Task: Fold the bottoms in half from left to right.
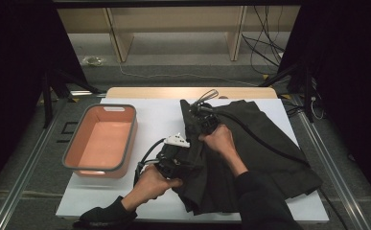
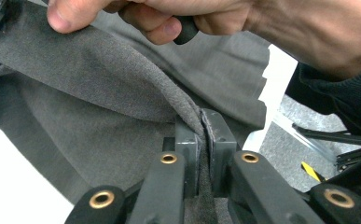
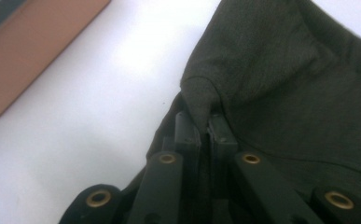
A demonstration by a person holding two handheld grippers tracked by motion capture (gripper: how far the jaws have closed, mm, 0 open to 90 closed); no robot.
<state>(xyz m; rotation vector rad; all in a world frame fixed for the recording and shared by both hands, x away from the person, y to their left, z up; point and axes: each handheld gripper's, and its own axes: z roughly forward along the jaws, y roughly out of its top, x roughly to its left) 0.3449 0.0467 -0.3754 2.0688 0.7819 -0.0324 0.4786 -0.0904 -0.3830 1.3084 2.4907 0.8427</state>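
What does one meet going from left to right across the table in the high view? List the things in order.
Orange bin → left gripper → right gripper → spread part of the dark garment

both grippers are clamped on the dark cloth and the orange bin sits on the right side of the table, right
Not quite: the orange bin sits on the left side of the table, as the high view shows. The rest holds: the left gripper and the right gripper are each shut on the dark cloth.
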